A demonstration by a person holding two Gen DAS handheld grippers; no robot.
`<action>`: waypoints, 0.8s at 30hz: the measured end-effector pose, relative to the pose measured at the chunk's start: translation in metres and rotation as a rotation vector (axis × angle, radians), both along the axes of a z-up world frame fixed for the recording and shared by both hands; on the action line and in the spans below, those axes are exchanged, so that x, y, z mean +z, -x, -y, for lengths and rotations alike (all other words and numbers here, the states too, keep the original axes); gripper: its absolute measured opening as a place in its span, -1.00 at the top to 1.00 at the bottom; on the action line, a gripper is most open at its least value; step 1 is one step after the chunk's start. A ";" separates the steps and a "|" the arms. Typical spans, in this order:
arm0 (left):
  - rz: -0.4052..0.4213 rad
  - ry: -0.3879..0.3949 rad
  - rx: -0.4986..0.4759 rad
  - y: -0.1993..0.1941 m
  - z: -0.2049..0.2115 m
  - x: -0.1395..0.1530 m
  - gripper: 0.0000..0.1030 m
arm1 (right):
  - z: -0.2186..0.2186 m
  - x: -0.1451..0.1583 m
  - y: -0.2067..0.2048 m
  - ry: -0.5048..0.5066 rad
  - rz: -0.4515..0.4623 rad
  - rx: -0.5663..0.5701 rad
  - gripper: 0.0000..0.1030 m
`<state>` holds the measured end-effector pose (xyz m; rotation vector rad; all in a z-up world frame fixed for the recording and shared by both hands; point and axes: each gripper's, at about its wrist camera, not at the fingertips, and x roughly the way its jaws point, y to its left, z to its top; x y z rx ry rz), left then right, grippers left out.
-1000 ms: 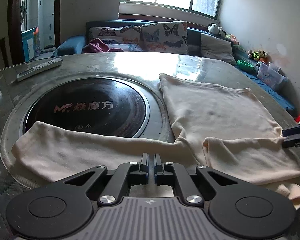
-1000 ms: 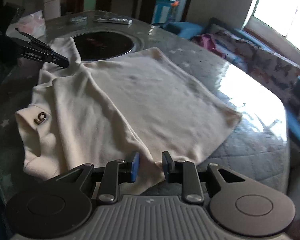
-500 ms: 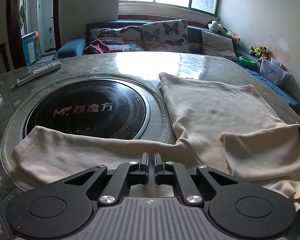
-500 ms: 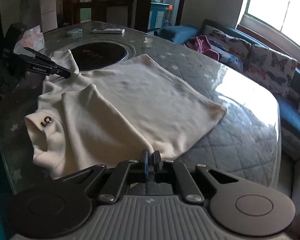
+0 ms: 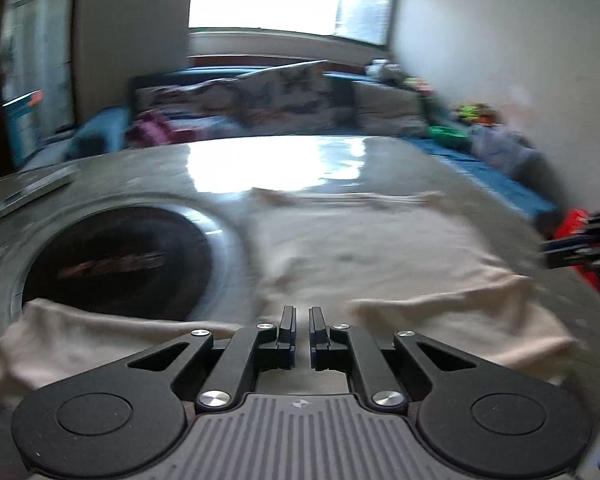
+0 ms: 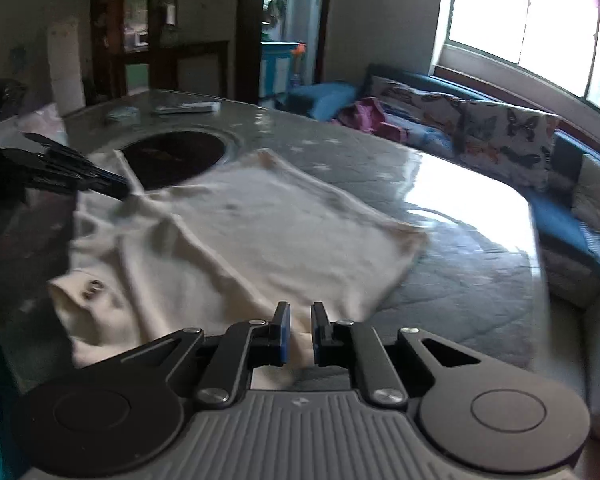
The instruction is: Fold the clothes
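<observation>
Cream sweater (image 6: 236, 240) lay spread on the glass-topped table (image 6: 460, 208), one sleeve across the dark round hotplate (image 5: 116, 260). My left gripper (image 5: 302, 322) pinched its near edge; my right gripper (image 6: 300, 320), having just eased slightly apart, clamped the other side's cloth.

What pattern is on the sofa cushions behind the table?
Butterflies, dark and orange on a pale ground, on the cushions. Clearest in the right wrist view.

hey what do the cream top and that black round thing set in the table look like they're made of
Cream top: looks like soft knit fabric, maybe fleece or cotton; matte, drapes and wrinkles. Black round thing: probably glass or ceramic cooktop; smooth dark disc with printed lettering, though blur hides detail.
</observation>
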<state>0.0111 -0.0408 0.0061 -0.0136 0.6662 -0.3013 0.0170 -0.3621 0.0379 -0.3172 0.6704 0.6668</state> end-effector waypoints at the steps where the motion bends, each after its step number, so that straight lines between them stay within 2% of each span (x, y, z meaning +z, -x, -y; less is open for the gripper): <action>1: -0.005 -0.002 -0.020 0.000 0.007 -0.002 0.86 | -0.007 -0.004 0.002 0.004 0.001 0.008 0.82; 4: -0.019 -0.009 -0.079 -0.002 0.028 -0.010 0.85 | -0.022 -0.018 0.005 0.009 -0.008 0.008 0.82; 6: -0.030 -0.016 -0.071 -0.002 0.033 -0.014 0.81 | -0.024 -0.022 0.010 0.004 0.000 -0.010 0.82; 7: -0.036 -0.019 -0.065 -0.003 0.035 -0.016 0.76 | -0.025 -0.022 0.015 -0.002 0.009 -0.024 0.82; 9: -0.038 -0.026 -0.050 -0.001 0.035 -0.019 0.39 | -0.026 -0.023 0.024 -0.015 0.026 -0.050 0.81; 13: -0.049 -0.038 -0.033 0.000 0.033 -0.024 0.33 | -0.025 -0.026 0.048 -0.042 0.025 -0.083 0.74; 16: -0.062 -0.036 -0.051 0.001 0.034 -0.027 0.40 | -0.023 -0.033 0.059 -0.061 0.006 -0.125 0.64; 20: -0.049 -0.042 -0.052 0.003 0.036 -0.026 0.86 | -0.019 -0.040 0.071 -0.083 -0.018 -0.173 0.64; 24: -0.018 -0.004 -0.048 0.009 0.032 -0.012 0.92 | -0.014 -0.042 0.080 -0.084 -0.019 -0.209 0.64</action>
